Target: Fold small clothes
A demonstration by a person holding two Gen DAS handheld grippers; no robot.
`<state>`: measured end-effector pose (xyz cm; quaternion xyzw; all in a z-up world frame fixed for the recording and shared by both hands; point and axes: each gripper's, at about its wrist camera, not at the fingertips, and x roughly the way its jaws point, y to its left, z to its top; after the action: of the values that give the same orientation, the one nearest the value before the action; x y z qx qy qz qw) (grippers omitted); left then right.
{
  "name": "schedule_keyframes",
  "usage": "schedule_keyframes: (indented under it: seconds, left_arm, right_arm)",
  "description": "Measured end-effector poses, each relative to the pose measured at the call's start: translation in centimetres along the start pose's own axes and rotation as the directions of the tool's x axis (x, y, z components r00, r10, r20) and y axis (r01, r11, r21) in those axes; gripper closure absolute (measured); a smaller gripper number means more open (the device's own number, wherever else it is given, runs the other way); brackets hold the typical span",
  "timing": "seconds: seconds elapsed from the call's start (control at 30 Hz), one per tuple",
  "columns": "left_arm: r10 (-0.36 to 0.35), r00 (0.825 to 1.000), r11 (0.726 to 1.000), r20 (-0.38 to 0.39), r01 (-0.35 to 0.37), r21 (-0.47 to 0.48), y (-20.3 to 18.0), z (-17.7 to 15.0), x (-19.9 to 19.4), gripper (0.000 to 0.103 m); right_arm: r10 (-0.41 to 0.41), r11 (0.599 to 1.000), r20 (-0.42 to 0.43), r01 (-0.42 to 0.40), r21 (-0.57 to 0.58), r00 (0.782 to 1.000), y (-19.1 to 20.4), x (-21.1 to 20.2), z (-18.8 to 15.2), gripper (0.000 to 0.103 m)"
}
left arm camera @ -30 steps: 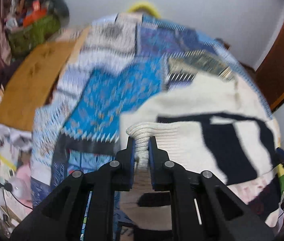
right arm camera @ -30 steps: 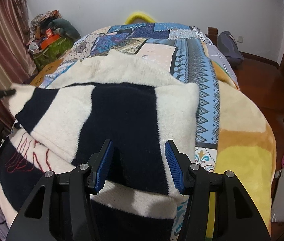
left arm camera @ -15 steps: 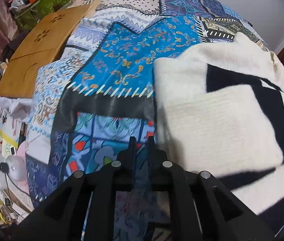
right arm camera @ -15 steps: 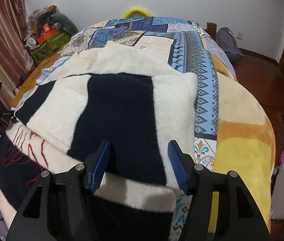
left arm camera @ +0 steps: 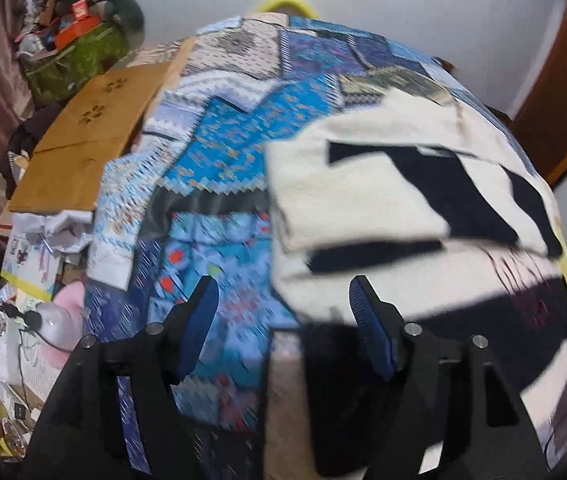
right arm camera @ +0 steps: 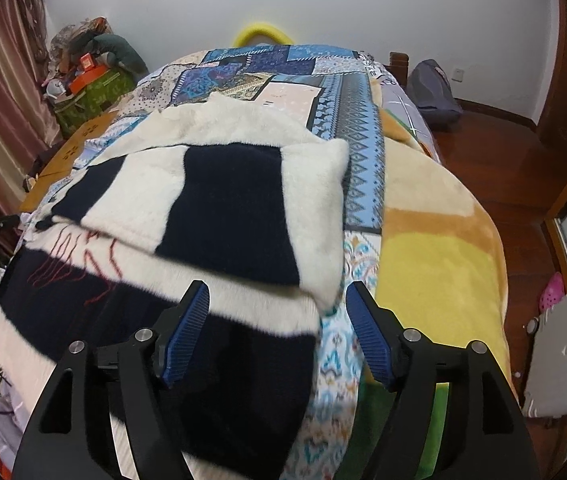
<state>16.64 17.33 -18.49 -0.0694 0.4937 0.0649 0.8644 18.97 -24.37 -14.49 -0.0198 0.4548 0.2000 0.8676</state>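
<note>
The left gripper [left arm camera: 283, 320] is opening with nothing in it, low in its picture. The cream and dark sweater [right arm camera: 219, 216] lies folded across the middle on the patchwork bed cover [left arm camera: 223, 152]. The right gripper [right arm camera: 277, 320] is opening and empty too, low in its picture; I think a finger could catch the loose top flap and pull the fold apart.

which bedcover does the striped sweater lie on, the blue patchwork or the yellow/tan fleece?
The blue patchwork quilt. The cream-and-navy sweater lies on it; patterned quilt shows past its right edge. The yellow and tan fleece blanket lies further right, with no clothing on it.
</note>
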Motion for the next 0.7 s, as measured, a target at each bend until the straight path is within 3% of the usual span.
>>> schedule_keyframes:
  seconds: [0.2, 0.3, 0.47, 0.57, 0.63, 0.7]
  left_arm:
    - [-0.026, 0.997, 0.999, -0.078, 0.029, 0.033, -1.7, -3.7, 1.0, 0.035]
    - [-0.044, 0.996, 0.999, -0.083, 0.042, -0.022, -1.2, -5.3, 1.1, 0.029]
    - [-0.093, 0.991, 0.995, -0.101, 0.088, -0.053, -0.8, -6.6, 0.6, 0.029]
    - [-0.105, 0.99, 0.994, -0.094, 0.104, -0.014, -1.5, -7.0, 0.1, 0.042]
    - [-0.143, 0.985, 0.99, -0.092, 0.142, -0.01, -1.8, -7.0, -0.3, 0.066]
    - [-0.163, 0.982, 0.987, -0.092, 0.163, -0.005, -2.3, -7.0, -0.5, 0.079]
  right_arm:
    - [0.015, 1.0, -0.037, -0.014, 0.009, 0.999, 0.3, -0.6, -2.5, 0.035]
    - [0.031, 0.999, -0.063, -0.029, 0.024, 0.998, 0.3, -0.3, -3.8, 0.035]
    - [0.046, 0.999, -0.097, -0.045, 0.014, 0.994, 0.9, 0.4, -6.1, 0.035]
    - [0.076, 0.997, -0.092, -0.073, 0.034, 0.993, 0.8, 0.4, -6.5, 0.037]
    - [0.124, 0.99, -0.094, -0.117, 0.073, 0.988, 0.5, 0.5, -6.5, 0.049]
    - [0.151, 0.986, -0.087, -0.144, 0.081, 0.985, 0.6, 0.4, -6.6, 0.057]
